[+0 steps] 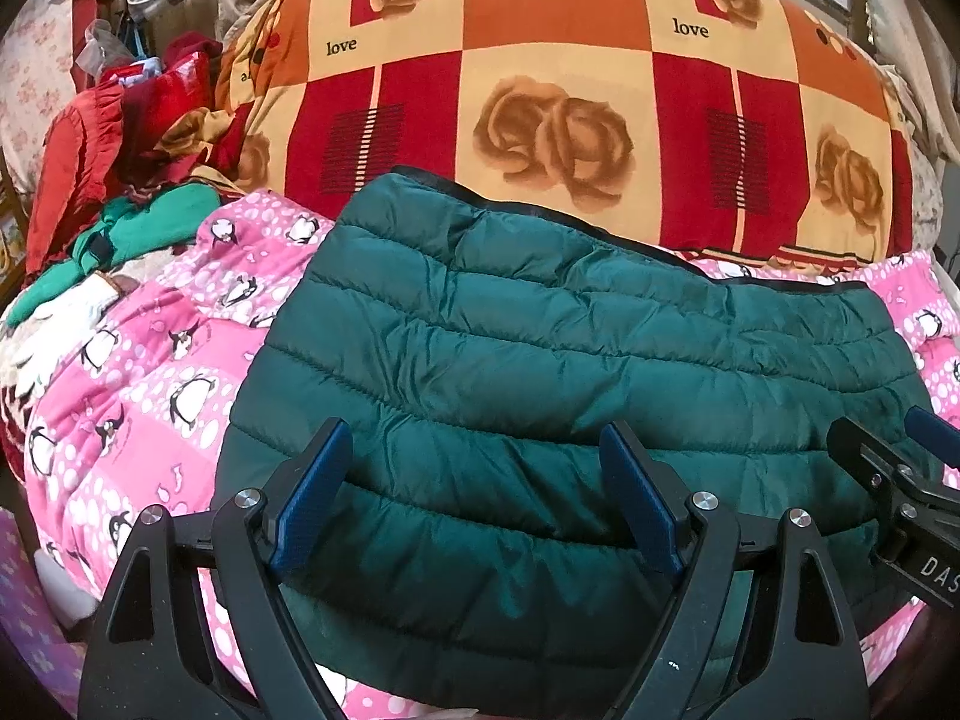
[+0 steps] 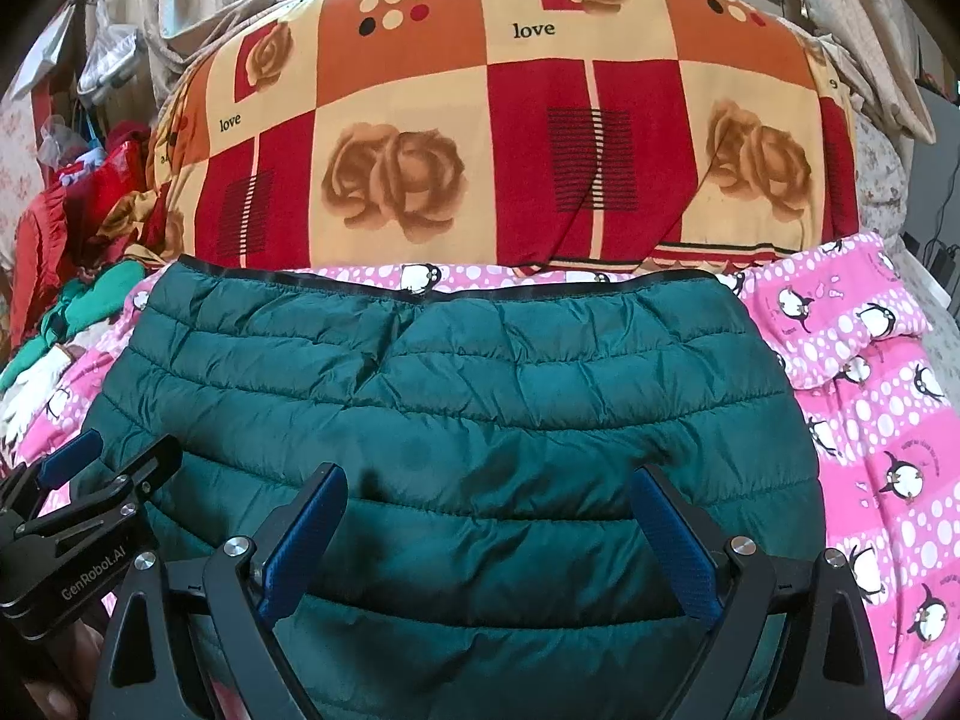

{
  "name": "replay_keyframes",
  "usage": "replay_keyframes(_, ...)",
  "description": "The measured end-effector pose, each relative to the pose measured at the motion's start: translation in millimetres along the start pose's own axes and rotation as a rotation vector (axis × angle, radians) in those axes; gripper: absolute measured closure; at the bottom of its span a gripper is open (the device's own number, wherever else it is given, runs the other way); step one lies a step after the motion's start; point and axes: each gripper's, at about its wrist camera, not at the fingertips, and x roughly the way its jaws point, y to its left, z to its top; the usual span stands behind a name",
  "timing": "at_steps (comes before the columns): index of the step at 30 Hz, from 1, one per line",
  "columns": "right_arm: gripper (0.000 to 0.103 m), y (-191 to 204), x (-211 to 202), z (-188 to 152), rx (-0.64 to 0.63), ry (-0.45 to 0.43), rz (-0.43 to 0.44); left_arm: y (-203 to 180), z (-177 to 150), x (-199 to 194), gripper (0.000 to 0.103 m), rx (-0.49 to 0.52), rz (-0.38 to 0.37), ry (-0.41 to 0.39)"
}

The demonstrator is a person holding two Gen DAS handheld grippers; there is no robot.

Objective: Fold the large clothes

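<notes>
Bed covered by a pink penguin-print blanket (image 1: pixel 138 396). At far left a heap of clothes (image 1: pixel 120 180) is seen, red and green, number cannot be told. One dark green quilted jacket (image 1: pixel 540 360) is laid flat at the middle of the bed, black-trimmed edge toward the back. Behind it one large quilt (image 1: pixel 540 90) with rose and check print is piled, "love" printed on it at least twice. Two grippers counted: left gripper (image 1: pixel 480 486) is held wide open above the jacket's near part, nothing gripped; right gripper (image 2: pixel 489 534) likewise spread wide, nothing gripped. "GenRobot.AI" is read on the left gripper's side.
</notes>
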Motion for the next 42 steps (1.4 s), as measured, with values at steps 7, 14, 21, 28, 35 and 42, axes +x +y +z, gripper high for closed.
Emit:
replay_keyframes(7,0.009,1.0,1.8,1.3,-0.003,0.001,0.0,-2.1,1.4,-0.3,0.018,0.01,0.004,-0.009)
replay_keyframes(14,0.009,2.2,1.5,2.1,-0.007,-0.004,0.001,-3.4,1.6,-1.2,0.018,0.016,0.004,-0.009)
replay_keyframes(21,0.009,1.9,0.9,1.1,-0.003,0.0,0.002,-4.0,1.4,-1.3,0.018,0.014,0.004,-0.008)
replay_keyframes(28,0.009,0.4,1.5,0.8,0.0,0.0,0.001,-3.7,1.5,0.0,0.018,0.011,0.004,-0.003)
replay_keyframes(35,0.009,-0.8,3.5,0.2,0.0,0.006,-0.001,-3.4,0.5,1.6,0.018,0.007,-0.001,0.003)
replay_keyframes(42,0.009,-0.8,4.7,-0.4,0.001,0.008,0.001,-3.1,0.4,4.9,0.018,0.0,-0.011,0.009)
